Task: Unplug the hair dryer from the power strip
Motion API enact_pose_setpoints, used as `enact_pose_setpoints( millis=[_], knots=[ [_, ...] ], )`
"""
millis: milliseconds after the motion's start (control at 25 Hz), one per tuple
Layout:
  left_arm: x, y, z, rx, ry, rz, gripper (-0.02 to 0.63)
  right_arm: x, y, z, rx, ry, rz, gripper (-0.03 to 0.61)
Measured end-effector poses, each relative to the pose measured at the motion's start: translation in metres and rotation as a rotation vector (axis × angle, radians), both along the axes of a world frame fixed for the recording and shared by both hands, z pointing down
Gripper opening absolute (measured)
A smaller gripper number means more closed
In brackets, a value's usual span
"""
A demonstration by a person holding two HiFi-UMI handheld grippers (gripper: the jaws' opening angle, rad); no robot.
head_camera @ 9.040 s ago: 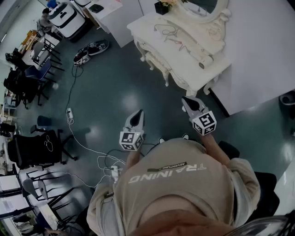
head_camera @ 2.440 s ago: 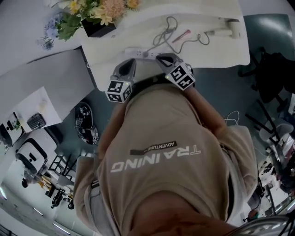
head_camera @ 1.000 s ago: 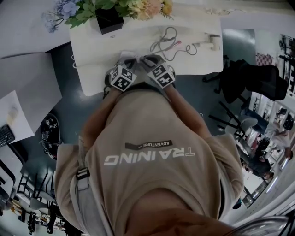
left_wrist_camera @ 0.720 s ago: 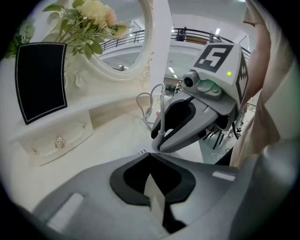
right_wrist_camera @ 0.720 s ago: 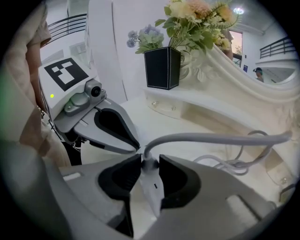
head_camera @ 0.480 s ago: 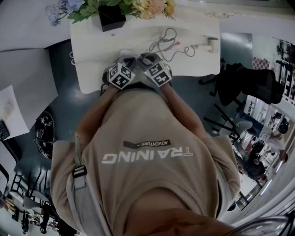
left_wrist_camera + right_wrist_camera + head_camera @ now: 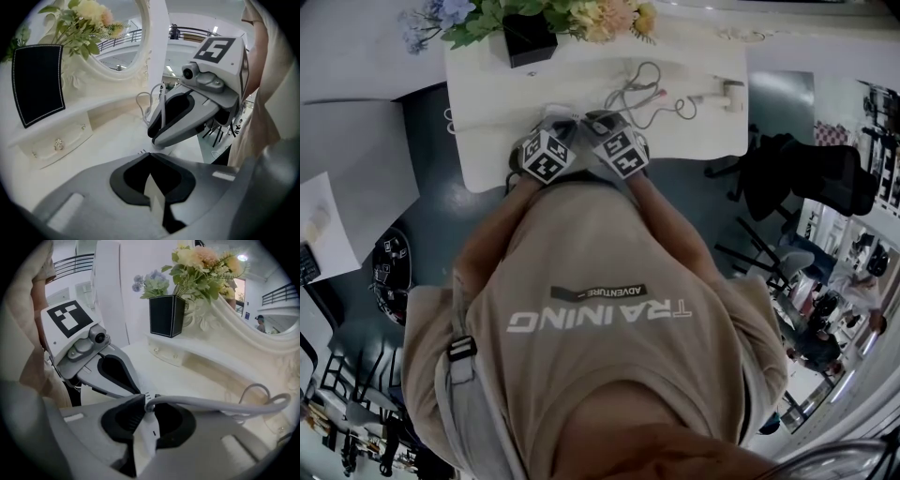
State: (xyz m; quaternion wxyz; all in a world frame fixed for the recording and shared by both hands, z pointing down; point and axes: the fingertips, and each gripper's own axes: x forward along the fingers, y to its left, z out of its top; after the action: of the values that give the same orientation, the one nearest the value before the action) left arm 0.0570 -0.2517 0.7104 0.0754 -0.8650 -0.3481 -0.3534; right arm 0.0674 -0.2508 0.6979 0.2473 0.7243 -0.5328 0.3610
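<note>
Head view, left to right: black vase of flowers [image 7: 528, 37] at upper left on the white dressing table [image 7: 487, 103]. Both marker cubes sit side by side at the table's near edge, top centre. Grey cord [image 7: 639, 82] lies in loose loops just right of them. The hair dryer [image 7: 724, 92] lies flat near the table's right end, upper right of centre, well apart from both grippers. It is white, with a short barrel and the cord trailing off to its left.

Left gripper [image 7: 149, 153]: jaws drawn together, tips meeting, closed round a white slab, the power strip [image 7: 157, 201].

Right gripper [image 7: 146, 401]: jaws have just been closing and are clamped on the white plug [image 7: 150, 425]. The cord leaves the plug at the jaw tips and runs right across the tabletop.

View differences: only the head view shows the hair dryer. Neither gripper view has it. The head view hides the jaw tips, plug and strip under the cubes, and only the gripper views show them. The left gripper view shows the oval mirror frame [image 7: 143, 56] and a drawer knob [image 7: 58, 144]. The right gripper view shows the vase at top centre.
</note>
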Motion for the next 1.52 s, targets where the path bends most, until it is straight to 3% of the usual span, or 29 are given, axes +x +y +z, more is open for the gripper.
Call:
enact_pose_setpoints(
  millis=[560,840,1200,1320,1520],
  knots=[
    [0.002,0.002,0.000,0.016,-0.008,0.021,0.006,0.007,0.002,-0.026,0.103,0.024,-0.005,0.060],
    [0.001,0.003,-0.001,0.012,-0.013,0.013,0.006,0.024,0.020,-0.066,0.233,0.014,0.078,0.060],
    [-0.002,0.009,-0.006,0.040,-0.039,0.009,0.006,0.031,0.042,-0.113,0.429,-0.015,0.108,0.060],
    [0.002,0.013,-0.029,-0.024,-0.007,-0.016,0.005,0.035,0.050,-0.128,0.506,-0.022,0.117,0.060],
    [0.007,0.011,-0.082,-0.089,0.112,-0.044,0.006,0.041,0.061,-0.148,0.632,-0.033,0.132,0.060]
  ],
)
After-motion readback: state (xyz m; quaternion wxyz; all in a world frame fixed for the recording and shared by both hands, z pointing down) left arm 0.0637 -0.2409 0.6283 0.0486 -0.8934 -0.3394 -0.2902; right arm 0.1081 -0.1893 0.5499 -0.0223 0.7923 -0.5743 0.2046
